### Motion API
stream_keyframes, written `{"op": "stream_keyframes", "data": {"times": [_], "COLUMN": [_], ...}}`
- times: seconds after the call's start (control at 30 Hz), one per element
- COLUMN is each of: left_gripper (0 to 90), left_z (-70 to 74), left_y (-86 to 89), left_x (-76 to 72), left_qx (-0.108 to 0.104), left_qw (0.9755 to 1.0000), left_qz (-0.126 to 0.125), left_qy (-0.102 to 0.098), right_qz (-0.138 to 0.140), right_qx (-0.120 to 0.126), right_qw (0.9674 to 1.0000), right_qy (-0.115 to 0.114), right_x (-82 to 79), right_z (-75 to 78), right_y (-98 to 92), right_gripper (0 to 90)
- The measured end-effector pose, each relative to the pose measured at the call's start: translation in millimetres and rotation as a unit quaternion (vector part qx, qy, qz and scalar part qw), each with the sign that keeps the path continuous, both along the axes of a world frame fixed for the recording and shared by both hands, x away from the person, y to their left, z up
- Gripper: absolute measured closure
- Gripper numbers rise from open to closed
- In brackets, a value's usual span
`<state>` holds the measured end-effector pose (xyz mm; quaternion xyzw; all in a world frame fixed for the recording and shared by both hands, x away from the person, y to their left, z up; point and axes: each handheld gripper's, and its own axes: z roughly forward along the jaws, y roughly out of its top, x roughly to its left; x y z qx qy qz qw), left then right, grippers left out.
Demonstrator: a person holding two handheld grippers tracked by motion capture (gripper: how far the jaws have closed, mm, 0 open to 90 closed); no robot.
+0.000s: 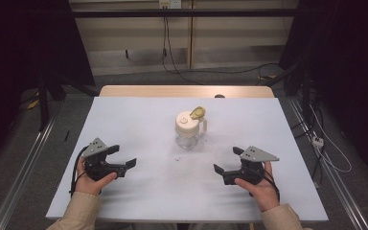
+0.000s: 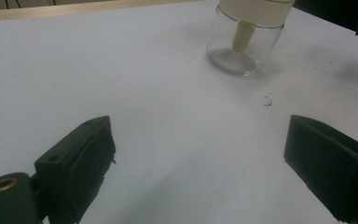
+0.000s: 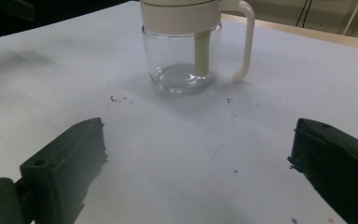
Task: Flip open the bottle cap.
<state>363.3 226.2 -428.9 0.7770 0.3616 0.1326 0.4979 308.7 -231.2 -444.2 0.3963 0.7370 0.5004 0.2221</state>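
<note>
Thing in hand: a glass jar (image 1: 188, 139) with a cream lid (image 1: 188, 121), a yellowish flip spout cap (image 1: 198, 113) and a cream handle (image 3: 246, 39) is stood upright near the middle of the worktop (image 1: 139, 124), somewhat toward the far edge.
Left tongs (image 1: 123, 157): held low toward the near left corner, jaws spread wide, nothing pinched; well apart from the jar.
Right tongs (image 1: 227, 160): held low toward the near right corner, jaws likewise spread and empty; pointed at the jar.
Step judged: an approach to the jar is being prepared; no contact is made yet.
How it is best done: the glass body is likely best steadied by one pair of tongs below the lid, where the wall is straight, while the cap or handle is taken by the other. Glass is slippery, so a square, level closing is advised.
Inside: a cream straw tube (image 2: 243, 35) is seen through the glass.
Around: small dark specks (image 3: 117, 99) lie on the sheet before the jar.
In the way: nothing stands between either tongs and the jar.
</note>
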Motion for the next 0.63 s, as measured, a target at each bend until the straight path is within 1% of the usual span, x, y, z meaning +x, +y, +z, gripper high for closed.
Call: {"op": "stream_keyframes", "data": {"times": [0.03, 0.27, 0.37, 0.63], "left_gripper": [8.0, 8.0, 8.0, 7.9], "left_z": [-0.5, -1.0, -1.6, -2.5], "left_y": [0.4, 1.3, 1.6, 1.4], "left_x": [-0.8, -4.9, -5.0, -4.0], "left_qx": [-0.002, 0.007, 0.004, 0.004], "left_qw": [1.0, 1.0, 1.0, 1.0], "left_qz": [0.001, -0.006, -0.002, -0.001], "left_qy": [0.001, -0.002, -0.002, -0.002], "right_qz": [-0.001, -0.006, -0.006, -0.009], "right_qx": [0.0, -0.003, -0.006, -0.01], "right_qw": [1.0, 1.0, 1.0, 0.9999], "right_qy": [0.0, -0.001, -0.003, -0.001], "right_x": [-1.8, -10.4, -11.7, -12.2], "right_z": [-0.5, -2.2, -3.3, -4.4], "right_y": [-2.2, -10.5, -11.7, -13.8], "right_gripper": [3.1, 3.2, 3.2, 3.2]}}
